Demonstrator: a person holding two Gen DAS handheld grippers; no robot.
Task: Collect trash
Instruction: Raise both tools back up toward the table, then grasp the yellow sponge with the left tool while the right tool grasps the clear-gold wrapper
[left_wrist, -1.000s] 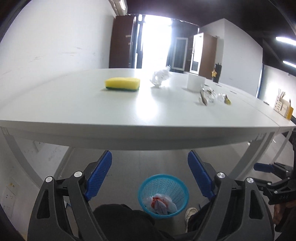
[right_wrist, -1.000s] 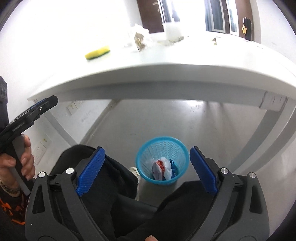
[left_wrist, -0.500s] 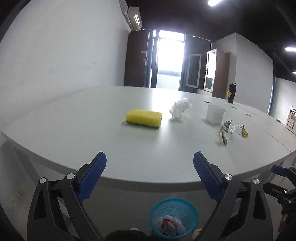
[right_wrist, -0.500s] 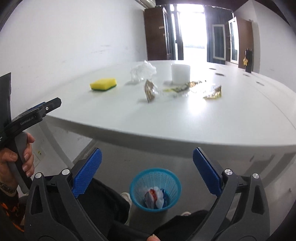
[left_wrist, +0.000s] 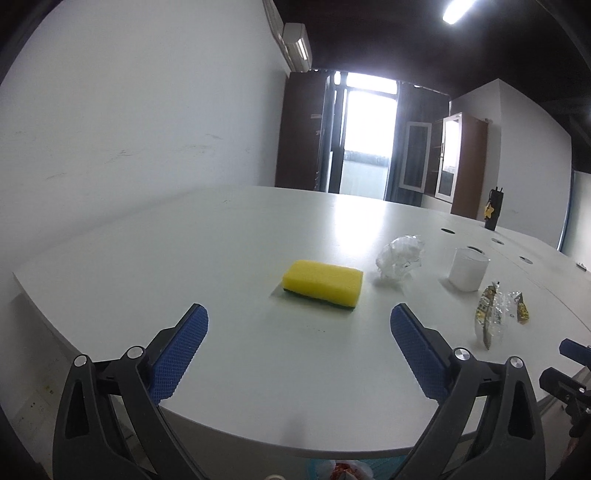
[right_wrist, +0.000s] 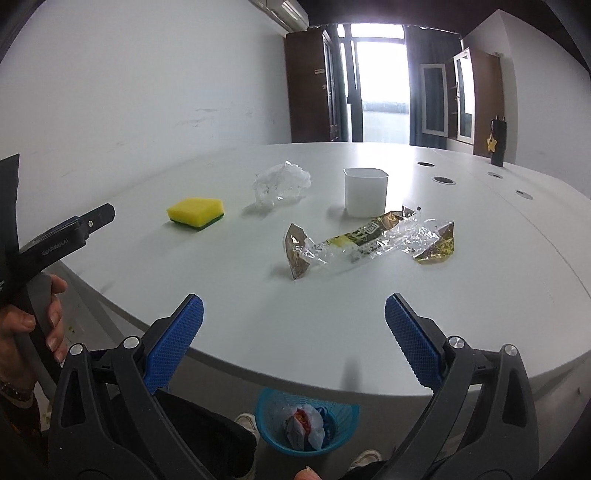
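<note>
A torn gold and clear snack wrapper (right_wrist: 365, 240) lies on the white table (right_wrist: 258, 314), ahead of my right gripper (right_wrist: 293, 314), which is open and empty above the near edge. A crumpled clear plastic wad (right_wrist: 280, 182) lies farther back; it also shows in the left wrist view (left_wrist: 400, 256), as does the wrapper (left_wrist: 495, 317). My left gripper (left_wrist: 299, 328) is open and empty, facing a yellow sponge (left_wrist: 322, 283). A blue mesh bin (right_wrist: 306, 422) holding trash stands on the floor under the table edge.
A white plastic cup (right_wrist: 365, 192) stands behind the wrapper. The yellow sponge (right_wrist: 195, 213) lies at the left in the right wrist view. The left gripper's handle (right_wrist: 62, 240) and the hand on it are at the left edge. A wall runs along the table's left side.
Both grippers have risen from below the table edge to above the tabletop. The bin has dropped to the bottom of both views. Both jaws stay open.
</note>
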